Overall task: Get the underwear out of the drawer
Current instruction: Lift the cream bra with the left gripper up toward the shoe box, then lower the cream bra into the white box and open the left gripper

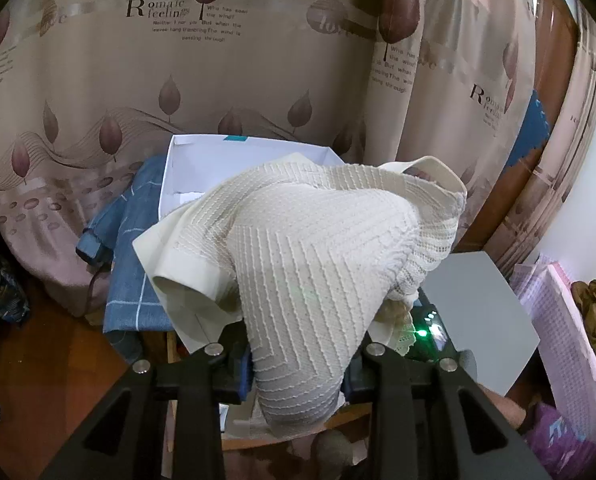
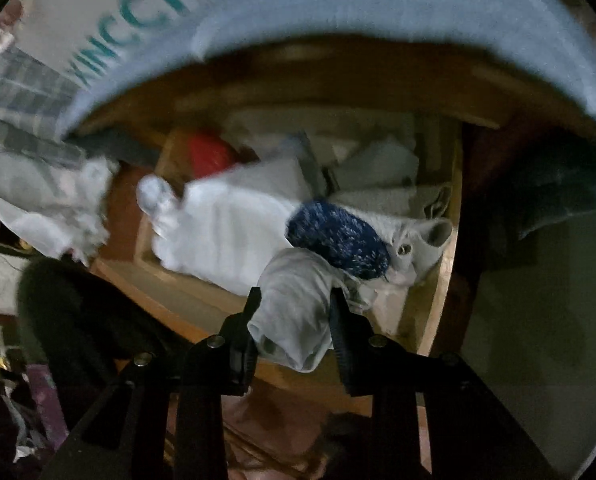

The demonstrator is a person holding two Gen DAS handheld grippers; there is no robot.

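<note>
In the left wrist view, my left gripper (image 1: 298,356) is shut on cream knit underwear (image 1: 298,248), which drapes over its fingers and hides the tips. It hangs in front of a white box (image 1: 202,160) on a blue checked cloth (image 1: 138,256). In the right wrist view, my right gripper (image 2: 296,320) is shut on a rolled grey piece of underwear (image 2: 294,300), held just above the open wooden drawer (image 2: 170,296). The drawer holds white and grey folded clothes (image 2: 226,224), a dark blue speckled roll (image 2: 337,240) and something red (image 2: 210,152). This view is blurred.
A leaf-patterned curtain (image 1: 218,60) hangs behind the box. A grey board (image 1: 481,312) and pink bedding (image 1: 561,320) lie at the right. A blue-edged surface (image 2: 377,8) with teal lettering overhangs the drawer. White crumpled cloth (image 2: 70,208) lies left of the drawer.
</note>
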